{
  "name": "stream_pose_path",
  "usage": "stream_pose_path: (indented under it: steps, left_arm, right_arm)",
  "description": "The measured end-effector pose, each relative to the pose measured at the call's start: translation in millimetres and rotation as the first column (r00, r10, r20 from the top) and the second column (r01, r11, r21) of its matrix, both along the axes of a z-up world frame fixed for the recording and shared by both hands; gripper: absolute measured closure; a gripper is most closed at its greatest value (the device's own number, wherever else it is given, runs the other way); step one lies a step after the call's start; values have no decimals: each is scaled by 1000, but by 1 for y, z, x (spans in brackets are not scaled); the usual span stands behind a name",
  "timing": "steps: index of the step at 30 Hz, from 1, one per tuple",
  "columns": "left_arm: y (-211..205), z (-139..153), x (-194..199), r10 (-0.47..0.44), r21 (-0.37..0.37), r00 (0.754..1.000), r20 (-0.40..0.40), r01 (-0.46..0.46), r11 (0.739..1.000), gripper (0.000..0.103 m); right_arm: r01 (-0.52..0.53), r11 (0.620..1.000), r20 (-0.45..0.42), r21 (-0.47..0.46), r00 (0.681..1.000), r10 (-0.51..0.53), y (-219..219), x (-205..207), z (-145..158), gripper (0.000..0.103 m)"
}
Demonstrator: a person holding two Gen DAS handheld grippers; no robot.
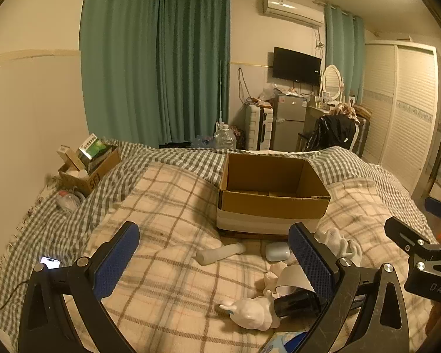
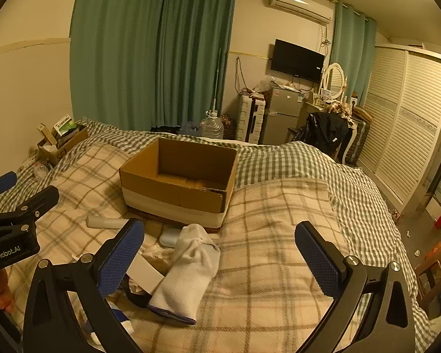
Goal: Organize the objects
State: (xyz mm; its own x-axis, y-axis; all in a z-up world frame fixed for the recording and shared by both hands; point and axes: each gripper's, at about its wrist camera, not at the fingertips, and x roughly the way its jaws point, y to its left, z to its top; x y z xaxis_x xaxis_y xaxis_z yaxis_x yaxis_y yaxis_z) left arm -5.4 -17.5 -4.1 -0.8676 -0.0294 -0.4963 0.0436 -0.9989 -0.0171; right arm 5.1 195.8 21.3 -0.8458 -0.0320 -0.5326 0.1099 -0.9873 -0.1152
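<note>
Bed inventory, both wrist views.

1. Your left gripper (image 1: 213, 257): jaws spread wide, nothing between the blue pads, held above the plaid blanket (image 1: 167, 206).
2. Your right gripper (image 2: 220, 250): jaws likewise spread wide and released, holding nothing. It hangs over the blanket to the right of the loose items.
3. Cardboard box (image 1: 272, 194): open-topped, standing on the bed beyond the loose items. What lies on its floor is too dim to tell.
4. White tube (image 1: 220, 253): lying on its side on the blanket, in front of the box, between your left fingers in that view.
5. Pale rounded case (image 1: 277, 251): just right of the tube, near the box's front wall.
6. White sock (image 2: 188, 267): bunched and lying lengthwise, its far end close to the box, its near end on a dark-edged item you cannot identify.
7. White figurine (image 1: 250, 313): lying near the lower edge of the left view, touching a black cylinder (image 1: 297, 303).
8. Small carton of packets (image 1: 88, 166): at the far left edge of the bed, well apart from the rest.
9. Lit phone (image 1: 50, 262): on the checked sheet, left side.
</note>
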Motion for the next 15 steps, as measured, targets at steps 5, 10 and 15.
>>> stream_pose_path:
  steps: [5,10,15]
  left_arm:
    - [-5,-2,-3,9,12,1000,2,-9,1000,0]
    - [-7,-4,-5,9,16,1000,10,-9,1000,0]
    - [-8,-4,-4,21,18,1000,11,-21,1000,0]
  right_arm:
    - [-16,1000,17,1,1000,16,-5,-5,-3,0]
    - [-14,1000,19,2,1000,14,-6,-7,-4,0]
    - [-15,1000,16,0,1000,15,-5,-6,-3,0]
